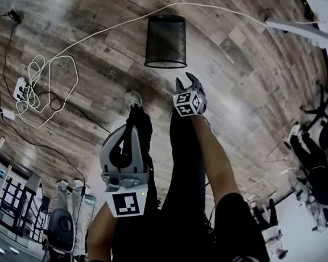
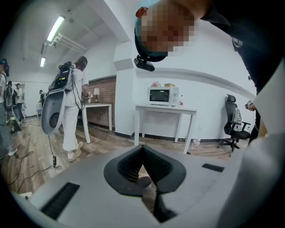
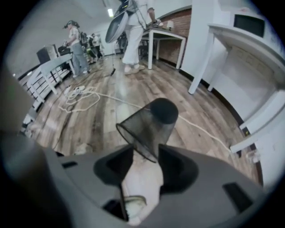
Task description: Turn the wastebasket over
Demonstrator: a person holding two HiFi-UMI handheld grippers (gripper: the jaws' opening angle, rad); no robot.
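The basket [image 1: 165, 42] sat on the floor [image 1: 249, 63] just ahead of the right claw [image 1: 187, 83] and apart from it. Its wide mouth faced the claw and its closed base pointed away; whether it stood mouth-down or lay on its side was unclear. That claw was spread, gripping nothing. The left claw [image 2: 143, 153], further back, was pressed together and empty. The turn looked not yet done: grasp and flip remained.

Black wire-mesh wastebasket [image 1: 164, 41], round and tapered, see-through walls, solid dark closed end. Standing free, apparently upside down: wide rim low, narrow closed end on top, leaning to neither side. Placed just beside the white cable [image 1: 104, 33], on its near side, narrow end close to the cable's line.
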